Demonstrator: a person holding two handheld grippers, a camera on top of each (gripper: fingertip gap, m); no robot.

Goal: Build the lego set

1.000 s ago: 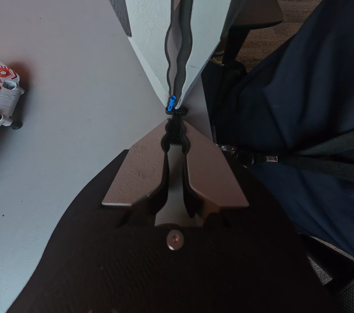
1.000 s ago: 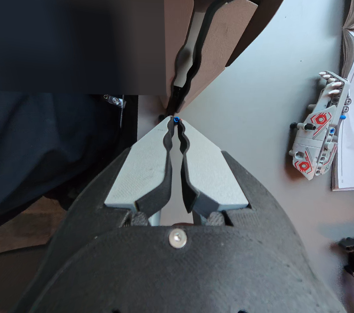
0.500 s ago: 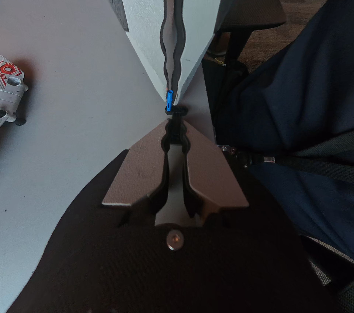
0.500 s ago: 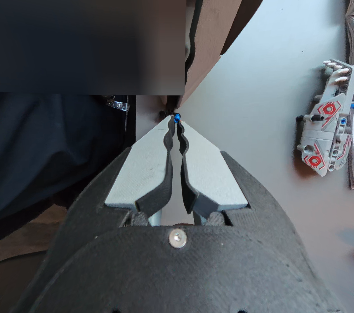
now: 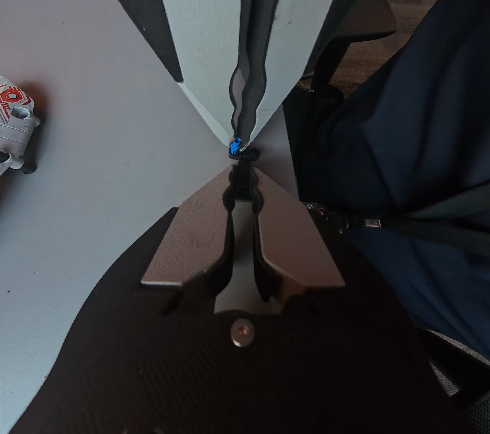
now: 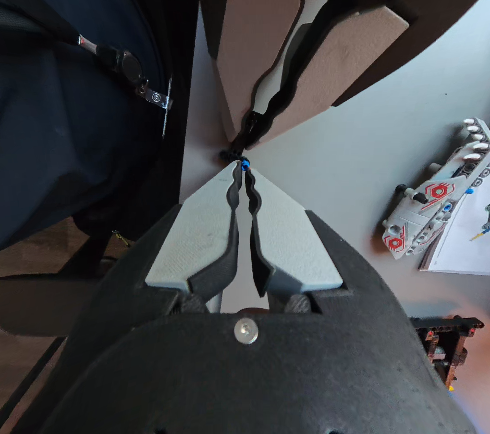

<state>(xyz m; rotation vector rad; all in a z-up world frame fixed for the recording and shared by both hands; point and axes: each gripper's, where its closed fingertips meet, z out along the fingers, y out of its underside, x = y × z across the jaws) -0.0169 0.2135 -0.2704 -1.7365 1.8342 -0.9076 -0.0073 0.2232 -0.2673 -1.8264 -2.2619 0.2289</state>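
My left gripper (image 5: 242, 169) is shut on a black lego beam (image 5: 244, 155) whose cross end sticks out past the tips. My right gripper (image 6: 242, 166) is shut on a small blue pin (image 6: 245, 163). The two grippers meet tip to tip above the table edge. In the left wrist view the blue pin (image 5: 235, 145) touches the left hole of the black beam. In the right wrist view the black beam (image 6: 232, 154) lies just beyond the pin. A grey lego model with red markings (image 6: 434, 193) lies on the table to the right; its end shows in the left wrist view (image 5: 14, 124).
A white instruction booklet (image 6: 461, 240) lies under the grey model. A dark lego assembly (image 6: 445, 347) sits at the right edge. A person in dark blue clothing (image 5: 411, 129) sits close behind the table edge, with a badge clip (image 6: 153, 97) hanging. A chair armrest (image 5: 371, 15) is beyond. Only a small space, under 4 cm, lies between the two pairs of fingers. The badge clip (image 6: 153, 97) is about 15 cm from both grippers' fingertips.
The right gripper has brought the blue pin back down against the hole of the black beam. The right wrist view has swung, so the grey model and the booklet show more fully.
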